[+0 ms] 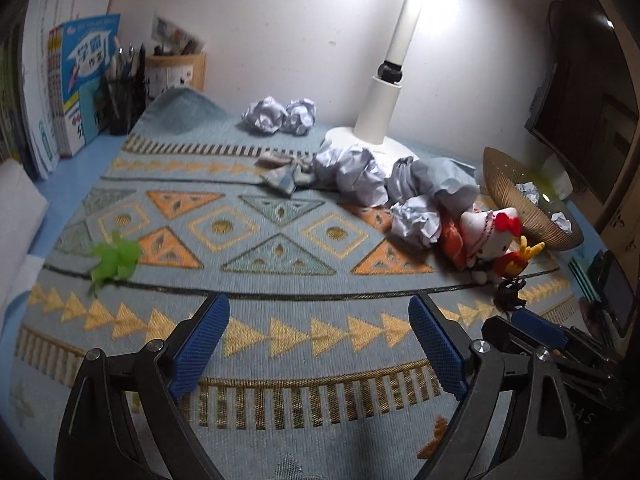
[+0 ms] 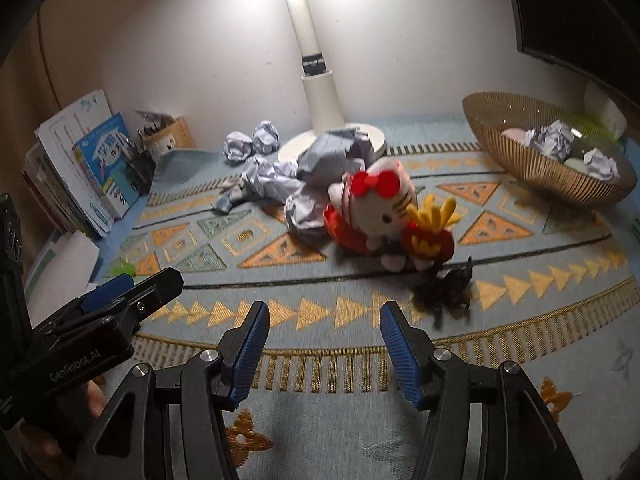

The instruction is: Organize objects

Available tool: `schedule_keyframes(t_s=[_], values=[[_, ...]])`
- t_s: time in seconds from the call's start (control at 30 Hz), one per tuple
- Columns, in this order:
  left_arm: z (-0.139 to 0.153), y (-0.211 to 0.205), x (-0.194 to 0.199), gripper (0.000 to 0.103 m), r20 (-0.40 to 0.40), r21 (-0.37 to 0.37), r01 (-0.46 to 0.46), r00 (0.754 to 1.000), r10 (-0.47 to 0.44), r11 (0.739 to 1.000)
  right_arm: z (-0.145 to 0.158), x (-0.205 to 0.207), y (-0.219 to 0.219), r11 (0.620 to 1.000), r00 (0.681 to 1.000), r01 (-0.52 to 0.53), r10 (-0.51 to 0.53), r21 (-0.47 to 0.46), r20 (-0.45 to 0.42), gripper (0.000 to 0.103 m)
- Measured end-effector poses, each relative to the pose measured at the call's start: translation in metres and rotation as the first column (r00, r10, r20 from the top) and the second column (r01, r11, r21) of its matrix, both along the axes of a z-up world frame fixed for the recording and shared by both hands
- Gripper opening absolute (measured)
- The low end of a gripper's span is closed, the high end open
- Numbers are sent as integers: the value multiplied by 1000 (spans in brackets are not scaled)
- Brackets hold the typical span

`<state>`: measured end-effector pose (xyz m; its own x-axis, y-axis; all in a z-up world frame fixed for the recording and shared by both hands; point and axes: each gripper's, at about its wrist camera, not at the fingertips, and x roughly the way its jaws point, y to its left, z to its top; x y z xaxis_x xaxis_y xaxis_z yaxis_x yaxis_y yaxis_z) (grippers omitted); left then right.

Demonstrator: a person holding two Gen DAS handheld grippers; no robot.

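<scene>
A Hello Kitty plush (image 2: 376,208) with a red bow and fries lies on the patterned cloth (image 2: 320,420); it also shows in the left wrist view (image 1: 490,236). Several crumpled paper balls (image 1: 360,172) lie beside it near the lamp base, and two more (image 1: 280,114) sit farther back. A black toy (image 2: 444,288) lies in front of the plush. A green toy (image 1: 114,256) sits at the cloth's left. A gold wire basket (image 2: 504,148) at the right holds paper balls. My left gripper (image 1: 320,340) and right gripper (image 2: 324,340) are both open and empty above the cloth.
A white lamp (image 2: 320,96) stands at the back middle. Books (image 1: 68,88) and a pen holder (image 1: 124,92) stand at the back left, with a wooden box (image 1: 180,70) behind. Dark furniture (image 1: 580,120) is at the right.
</scene>
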<state>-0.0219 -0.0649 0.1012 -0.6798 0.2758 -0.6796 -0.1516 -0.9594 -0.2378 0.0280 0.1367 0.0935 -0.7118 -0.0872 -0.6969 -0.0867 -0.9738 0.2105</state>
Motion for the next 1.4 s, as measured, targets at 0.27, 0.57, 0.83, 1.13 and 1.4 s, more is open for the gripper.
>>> schedule_keyframes(t_s=[0.27,0.57,0.83,1.13,1.4], values=[[1,-24,1,90,21,113,-39,999,36,993,-9,1,16,996,1000,-13,14,-84,9,57],[15,-119,-17,90,93,-41,-89,991,92,995,4,-8,6,997,997,-48,51,-64,52,60],[-14,-113,-60,68,176,-117,-43,982,64,992,45,-29,5,997,999,-52,51,54,10,64],[2,-102,-46,37,110,-116,-30,993,43,993,55,-34,31,994,1000,-16,16,104,4,64],[22,-22,-24,37,76,-21,131,989,-129,991,9,-20,64,998,991,36,-43,58,123,64]])
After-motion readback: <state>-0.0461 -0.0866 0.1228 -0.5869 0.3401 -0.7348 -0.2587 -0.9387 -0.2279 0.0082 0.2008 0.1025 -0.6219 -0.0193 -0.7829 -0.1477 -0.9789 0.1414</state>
